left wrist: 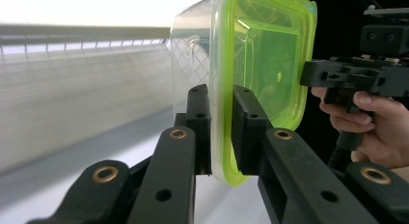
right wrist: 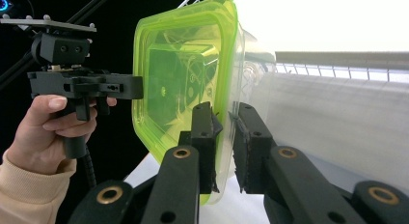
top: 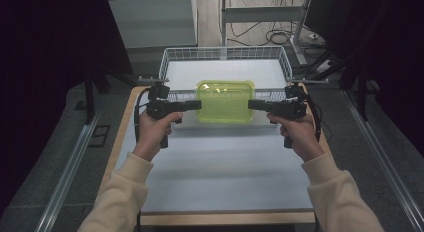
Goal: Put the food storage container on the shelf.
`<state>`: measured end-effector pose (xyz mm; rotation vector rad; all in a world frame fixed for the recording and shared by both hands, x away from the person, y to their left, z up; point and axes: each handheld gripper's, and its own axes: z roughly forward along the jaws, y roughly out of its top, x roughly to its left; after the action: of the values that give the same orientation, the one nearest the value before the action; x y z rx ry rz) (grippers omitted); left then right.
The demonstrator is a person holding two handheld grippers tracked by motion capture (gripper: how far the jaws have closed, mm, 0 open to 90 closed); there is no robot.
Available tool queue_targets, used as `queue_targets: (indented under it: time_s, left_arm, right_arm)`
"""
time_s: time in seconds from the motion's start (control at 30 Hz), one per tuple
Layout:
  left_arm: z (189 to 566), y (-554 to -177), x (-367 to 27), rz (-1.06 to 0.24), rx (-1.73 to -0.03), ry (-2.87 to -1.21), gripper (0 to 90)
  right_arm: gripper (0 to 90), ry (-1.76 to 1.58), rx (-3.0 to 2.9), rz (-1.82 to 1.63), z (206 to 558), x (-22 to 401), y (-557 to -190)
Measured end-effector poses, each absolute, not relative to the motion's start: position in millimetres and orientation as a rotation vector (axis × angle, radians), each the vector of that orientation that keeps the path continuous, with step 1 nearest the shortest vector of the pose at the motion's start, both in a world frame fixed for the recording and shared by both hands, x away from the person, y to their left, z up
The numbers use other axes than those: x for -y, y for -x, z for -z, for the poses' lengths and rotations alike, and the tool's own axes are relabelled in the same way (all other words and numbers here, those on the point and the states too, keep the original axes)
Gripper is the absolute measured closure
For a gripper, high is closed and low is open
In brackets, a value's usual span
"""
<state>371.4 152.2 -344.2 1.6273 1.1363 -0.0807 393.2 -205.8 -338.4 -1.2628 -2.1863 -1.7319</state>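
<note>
Your sleeved forearms come up from the bottom of the high view, left gripper (top: 192, 105) and right gripper (top: 256, 105) each pinching an end of the green-lidded container (top: 225, 101), held above the desk (top: 220, 167) just before the wire basket (top: 226, 53). Left gripper view: your jaws pinch the lid rim (left wrist: 219, 137). Right gripper view: jaws clamped on the opposite rim (right wrist: 225, 137).

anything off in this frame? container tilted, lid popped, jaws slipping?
Nothing stands out. The clear container with the green lid hangs level between the left gripper and right gripper, each clamped on an opposite rim. The lid sits flush. The wire basket behind stands square on the table.
</note>
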Motion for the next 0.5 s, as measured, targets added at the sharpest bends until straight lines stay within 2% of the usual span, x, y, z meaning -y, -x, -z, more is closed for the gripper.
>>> queue_targets:
  time_s: [0.5]
  left_arm:
    - [337.2, -394.1, -152.1, 0.076, -1.149, -1.609, 80.7]
  right_arm:
    - [79.8, 1.295, 2.200, 1.734, 327.1, 202.8, -415.3]
